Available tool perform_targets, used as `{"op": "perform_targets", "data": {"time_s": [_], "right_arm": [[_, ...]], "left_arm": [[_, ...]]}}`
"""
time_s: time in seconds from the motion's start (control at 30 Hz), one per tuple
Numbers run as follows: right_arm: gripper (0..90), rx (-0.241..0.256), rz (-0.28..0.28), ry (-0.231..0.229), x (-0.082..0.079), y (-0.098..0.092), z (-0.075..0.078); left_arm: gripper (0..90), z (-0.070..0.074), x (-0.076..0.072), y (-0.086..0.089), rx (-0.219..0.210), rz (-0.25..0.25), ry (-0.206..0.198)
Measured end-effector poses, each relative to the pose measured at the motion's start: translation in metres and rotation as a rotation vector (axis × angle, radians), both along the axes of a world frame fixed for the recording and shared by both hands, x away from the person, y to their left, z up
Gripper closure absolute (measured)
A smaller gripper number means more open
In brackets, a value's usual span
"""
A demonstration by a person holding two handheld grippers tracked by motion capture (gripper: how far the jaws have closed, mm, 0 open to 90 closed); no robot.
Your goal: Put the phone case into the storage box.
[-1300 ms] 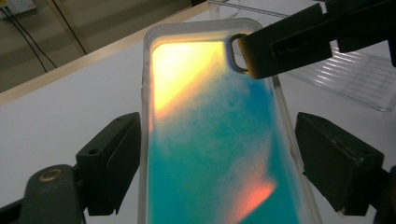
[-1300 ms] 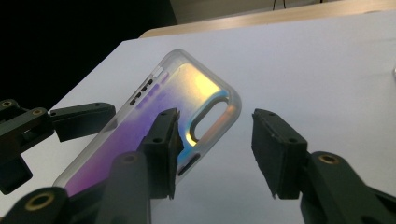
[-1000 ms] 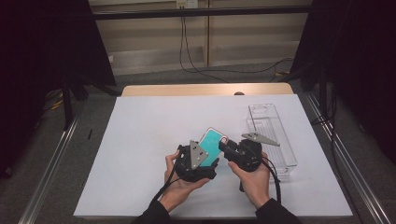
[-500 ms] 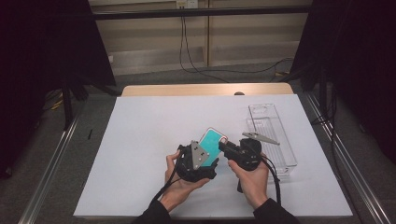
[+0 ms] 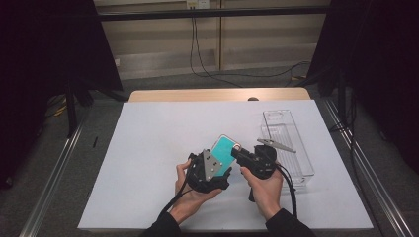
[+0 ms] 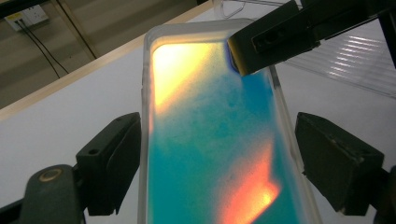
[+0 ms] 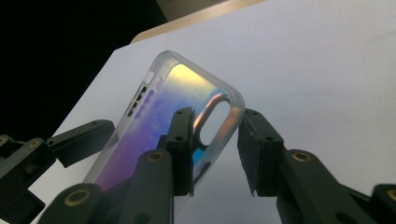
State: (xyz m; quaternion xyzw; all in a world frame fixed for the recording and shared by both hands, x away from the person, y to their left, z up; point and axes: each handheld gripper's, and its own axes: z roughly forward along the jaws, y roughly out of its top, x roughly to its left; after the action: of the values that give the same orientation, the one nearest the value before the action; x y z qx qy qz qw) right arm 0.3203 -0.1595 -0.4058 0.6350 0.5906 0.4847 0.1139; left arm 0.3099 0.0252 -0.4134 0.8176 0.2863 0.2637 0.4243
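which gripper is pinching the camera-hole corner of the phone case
The right gripper: its jaws straddle the phone case edge at the camera cutout; the left gripper flanks its sides.

White table, grey carpet

High view: I look from above my side, forward and down on the white table.
Left gripper view: very near, along its jaws.
Right gripper view: very near, from the side.
Shared: the phone case.
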Motion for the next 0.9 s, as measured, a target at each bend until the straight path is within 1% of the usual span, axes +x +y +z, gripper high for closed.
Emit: {"op": "perform_targets", "data": {"time_s": [0.1,0.13,0.2,0.27,0.37,0.47,0.53,0.57,0.6,0.63,0.67,0.7,0.73,0.8,0.83,0.9], "right_arm": [[70.2,0.005,0.0,0.008,0.0,-0.001,0.0],[72.1,0.005,0.003,0.008,0.0,-0.002,0.001],[75.8,0.018,0.001,-0.003,-0.001,-0.002,0.002],[76.6,0.016,-0.003,-0.004,-0.001,-0.002,0.002],[78.7,0.033,0.001,-0.012,-0.002,-0.003,0.003],[81.4,0.051,0.006,-0.034,-0.003,-0.001,0.006],[83.0,0.076,0.018,-0.043,-0.004,-0.001,0.007],[83.2,0.079,0.023,-0.048,-0.005,0.0,0.009],[83.5,0.073,0.023,-0.057,-0.005,0.001,0.009],[83.5,0.056,0.023,-0.073,-0.006,0.003,0.011],[83.8,0.043,0.026,-0.088,-0.007,0.003,0.011],[84.4,0.048,0.028,-0.09,-0.007,0.003,0.012],[85.3,0.066,0.032,-0.091,-0.007,0.002,0.013],[85.5,0.06,0.035,-0.101,-0.006,0.002,0.014],[85.6,0.045,0.037,-0.111,-0.006,0.002,0.015],[85.6,0.044,0.04,-0.109,-0.004,0.0,0.014]], "left_arm": [[16.9,-0.002,0.0,0.0,-0.003,0.007,0.005],[16.9,-0.002,0.001,0.0,0.004,0.01,0.006],[16.9,-0.005,0.002,0.0,0.005,0.016,0.006],[16.8,-0.005,0.002,-0.001,0.013,0.02,0.005],[16.7,-0.007,0.003,-0.001,0.007,0.028,0.003],[16.6,-0.008,0.005,-0.001,0.004,0.039,0.006],[16.3,-0.009,0.008,0.001,-0.017,0.045,0.018],[16.0,-0.01,0.009,0.001,-0.02,0.043,0.022],[15.6,-0.01,0.01,0.002,-0.029,0.039,0.024],[15.7,-0.009,0.01,0.003,-0.043,0.036,0.025],[15.1,-0.009,0.012,0.004,-0.059,0.024,0.035],[13.4,-0.008,0.013,0.006,-0.08,0.014,0.05],[11.3,-0.008,0.013,0.006,-0.087,0.013,0.054],[8.3,-0.007,0.013,0.006,-0.093,0.011,0.052],[7.2,-0.006,0.012,0.006,-0.102,0.017,0.056],[5.3,-0.003,0.011,0.009,-0.128,0.01,0.045]]}}
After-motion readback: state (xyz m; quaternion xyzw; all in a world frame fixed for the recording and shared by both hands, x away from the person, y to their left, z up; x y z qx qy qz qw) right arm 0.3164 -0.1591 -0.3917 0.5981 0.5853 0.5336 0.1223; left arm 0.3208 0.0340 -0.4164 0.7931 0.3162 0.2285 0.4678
